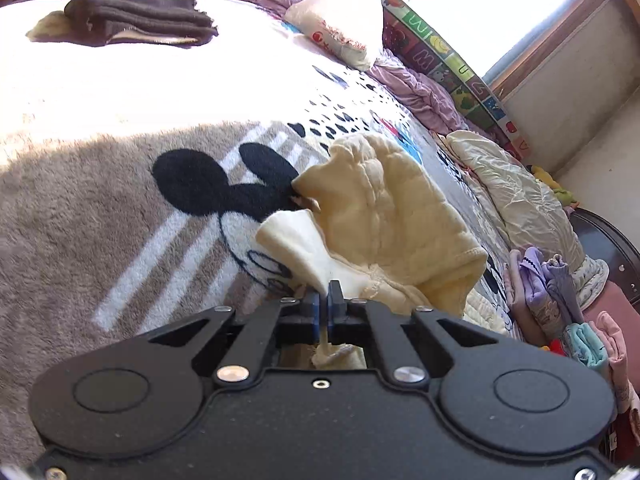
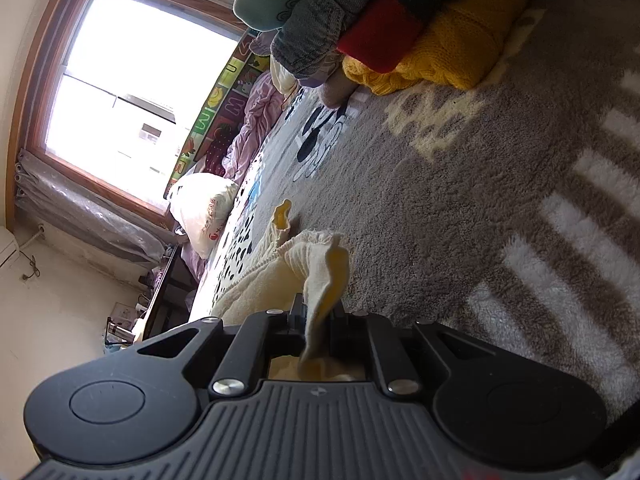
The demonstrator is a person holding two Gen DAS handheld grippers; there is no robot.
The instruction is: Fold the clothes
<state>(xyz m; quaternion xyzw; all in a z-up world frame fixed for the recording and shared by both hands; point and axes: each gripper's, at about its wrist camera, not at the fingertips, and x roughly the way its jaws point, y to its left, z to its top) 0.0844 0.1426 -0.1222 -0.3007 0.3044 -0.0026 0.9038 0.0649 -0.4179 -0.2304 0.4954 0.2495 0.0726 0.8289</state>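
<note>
Left wrist view: left gripper (image 1: 327, 294) clamped on the pale yellow garment (image 1: 384, 216), cloth tail hidden under its body.
Right wrist view: right gripper (image 2: 320, 314) pinching a garment edge, view rolled sideways.
Garment: on the fleece blanket (image 1: 100, 208), middle.
Blanket's far edge: folded brown clothes (image 1: 136, 20).

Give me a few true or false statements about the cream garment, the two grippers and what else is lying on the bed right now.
1. The left gripper is shut on the cream garment. True.
2. The right gripper is open and holds nothing. False: its jaws pinch the same cream cloth.
3. A folded dark brown garment lies on the blanket. True.
4. The blanket is plain blue. False: it is grey-brown with white stripes and a cartoon mouse.
5. The yellow knit sweater lies under other clothes. True.
</note>
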